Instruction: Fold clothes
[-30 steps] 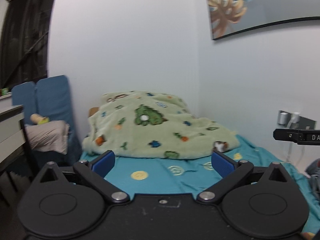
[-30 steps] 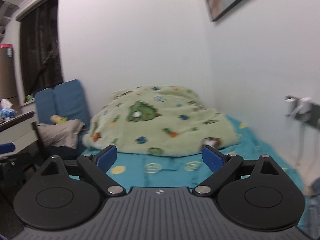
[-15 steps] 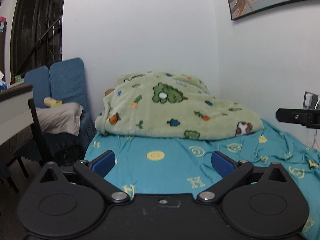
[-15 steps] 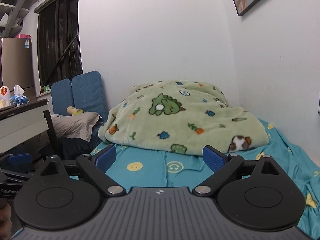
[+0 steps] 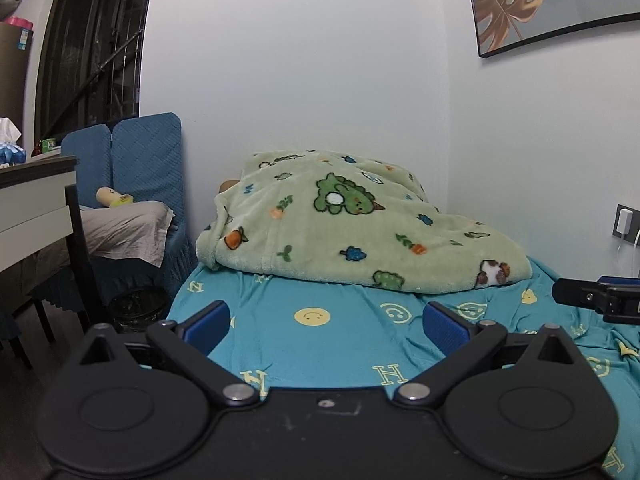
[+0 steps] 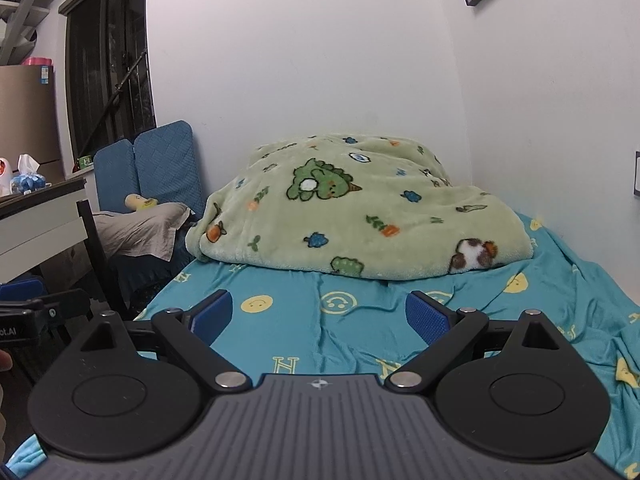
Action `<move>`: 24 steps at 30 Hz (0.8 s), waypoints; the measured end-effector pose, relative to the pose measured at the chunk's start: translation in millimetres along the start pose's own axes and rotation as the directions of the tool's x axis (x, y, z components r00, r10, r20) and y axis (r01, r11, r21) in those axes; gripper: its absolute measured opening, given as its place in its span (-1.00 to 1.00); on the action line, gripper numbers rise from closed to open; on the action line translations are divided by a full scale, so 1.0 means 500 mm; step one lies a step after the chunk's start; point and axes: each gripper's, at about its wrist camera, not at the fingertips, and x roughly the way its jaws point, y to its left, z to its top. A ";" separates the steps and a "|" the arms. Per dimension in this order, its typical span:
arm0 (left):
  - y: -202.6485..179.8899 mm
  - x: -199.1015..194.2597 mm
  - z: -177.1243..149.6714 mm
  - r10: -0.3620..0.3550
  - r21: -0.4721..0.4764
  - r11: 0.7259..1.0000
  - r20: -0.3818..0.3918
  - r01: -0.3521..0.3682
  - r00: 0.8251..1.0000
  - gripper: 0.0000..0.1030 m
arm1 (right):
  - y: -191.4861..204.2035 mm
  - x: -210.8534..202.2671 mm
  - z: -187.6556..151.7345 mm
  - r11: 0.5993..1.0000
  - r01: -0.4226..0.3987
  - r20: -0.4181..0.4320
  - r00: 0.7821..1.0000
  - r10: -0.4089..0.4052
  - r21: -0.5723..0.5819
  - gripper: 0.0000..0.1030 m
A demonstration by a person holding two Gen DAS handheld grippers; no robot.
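No garment shows on the bed in either view. My left gripper [image 5: 326,326] is open and empty, held above the near part of a teal bed sheet [image 5: 344,344] with smiley and letter prints. My right gripper [image 6: 320,316] is open and empty over the same sheet [image 6: 360,332]. The right gripper's tip shows at the right edge of the left wrist view [image 5: 596,300]; the left gripper's tip shows at the left edge of the right wrist view [image 6: 44,312]. A bunched green dinosaur-print blanket [image 5: 352,224] lies at the far end of the bed [image 6: 352,212].
White walls close the bed's far end and right side. A wall socket with a charger [image 5: 626,222] is on the right wall. Left of the bed stand a desk [image 5: 36,204], a dark chair [image 5: 80,264] and a blue padded seat with grey cloth [image 5: 128,232].
Both cameras have tilted down and drawn back. More of the teal sheet now shows in front of the blanket. Both grippers stay open.
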 end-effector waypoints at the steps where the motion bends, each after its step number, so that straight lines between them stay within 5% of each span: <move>1: 0.001 0.000 0.000 0.000 -0.004 1.000 -0.002 0.000 1.000 0.99 | 0.003 -0.003 0.000 1.000 -0.002 0.002 1.000 0.002 -0.004 0.86; 24: 0.007 -0.021 -0.002 0.017 -0.016 1.000 0.007 -0.017 1.000 1.00 | 0.017 -0.006 -0.006 1.000 0.025 -0.018 1.000 -0.025 -0.004 0.86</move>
